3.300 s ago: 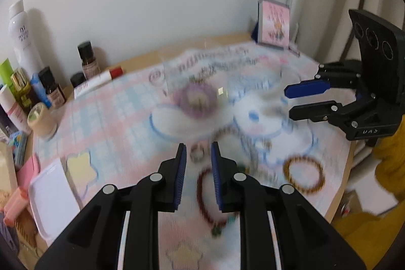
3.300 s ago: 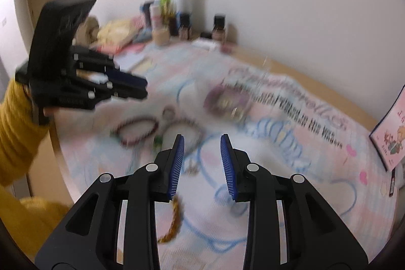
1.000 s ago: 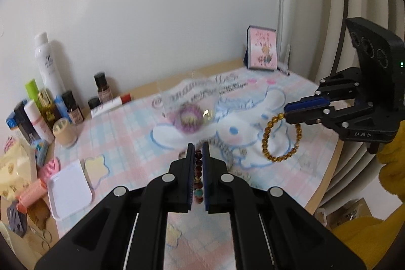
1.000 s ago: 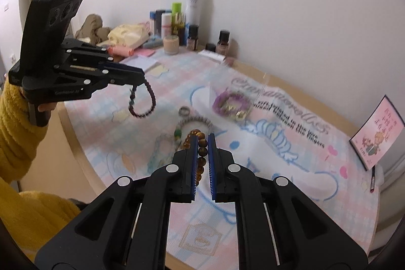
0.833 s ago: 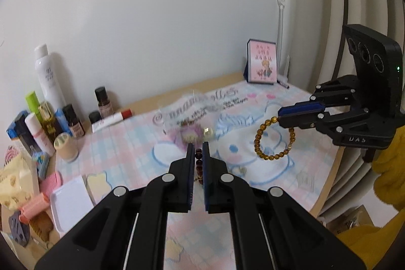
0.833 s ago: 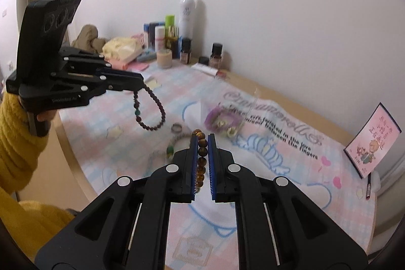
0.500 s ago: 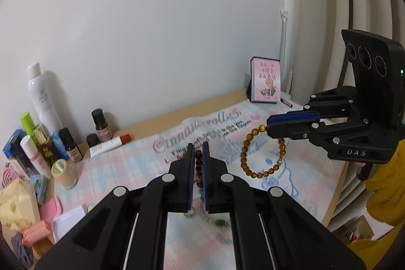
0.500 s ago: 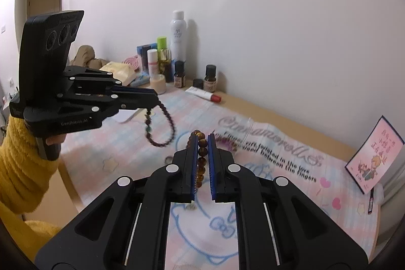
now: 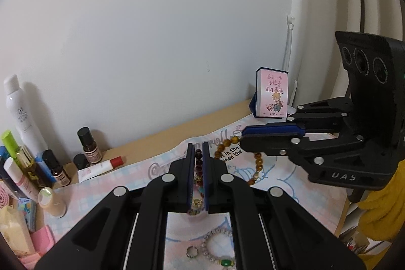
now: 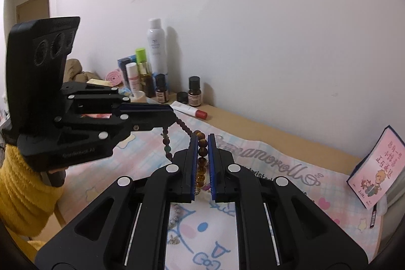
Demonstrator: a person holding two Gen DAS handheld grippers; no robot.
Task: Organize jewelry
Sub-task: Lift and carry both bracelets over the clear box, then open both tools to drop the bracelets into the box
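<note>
Bracelets aloft, one in each tool!
Left tool (image 9: 198,156) pinches the dark bracelet (image 10: 165,137) tight, right tool (image 10: 202,143) clamps the amber bracelet (image 9: 257,163), both dangling above the desk (image 9: 157,143), near each other.

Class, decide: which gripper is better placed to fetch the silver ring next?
Left, probably: the silver ring lies just below the left gripper, and is not seen from the right gripper. Yet left is shut on the dark bracelet and must unload first.

Black tongs (image 9: 198,153) — blue pads, silver screws; yellow fuzzy sleeve (image 10: 22,196).
</note>
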